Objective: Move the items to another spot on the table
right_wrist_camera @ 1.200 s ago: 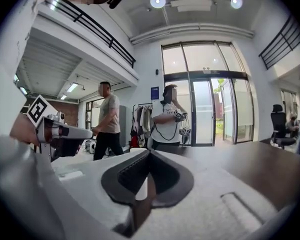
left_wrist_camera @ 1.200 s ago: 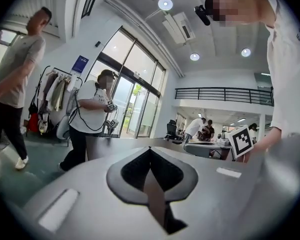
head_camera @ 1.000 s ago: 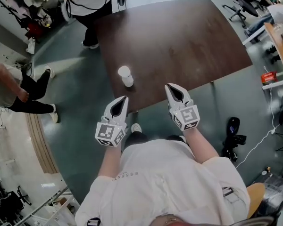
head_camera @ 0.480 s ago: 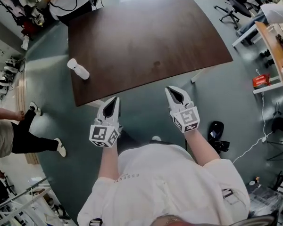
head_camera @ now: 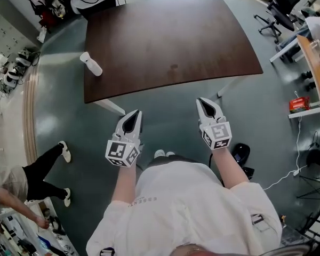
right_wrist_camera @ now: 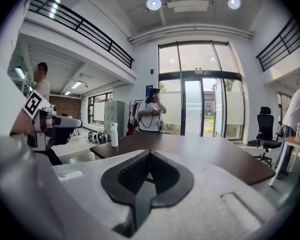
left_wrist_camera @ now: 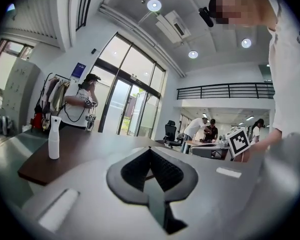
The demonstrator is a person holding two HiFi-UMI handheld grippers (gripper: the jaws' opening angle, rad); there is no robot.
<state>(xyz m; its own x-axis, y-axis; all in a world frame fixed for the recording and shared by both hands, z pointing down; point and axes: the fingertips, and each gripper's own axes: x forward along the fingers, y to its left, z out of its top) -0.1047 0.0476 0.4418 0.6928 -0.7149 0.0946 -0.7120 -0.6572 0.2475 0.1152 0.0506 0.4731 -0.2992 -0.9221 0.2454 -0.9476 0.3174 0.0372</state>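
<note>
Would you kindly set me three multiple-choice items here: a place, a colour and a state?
1. Where is the spray bottle?
A. at the table's left edge
B. on the floor
C. on a chair

2. What colour is the table top?
A. white
B. dark brown
C. green

3. How do the left tongs and right tongs stand?
A. wide open
B. shut on the bottle
C. shut, empty

1 A: it stands upright there.
2 B: the head view shows it.
3 C: each pair's tips meet with nothing between.
</note>
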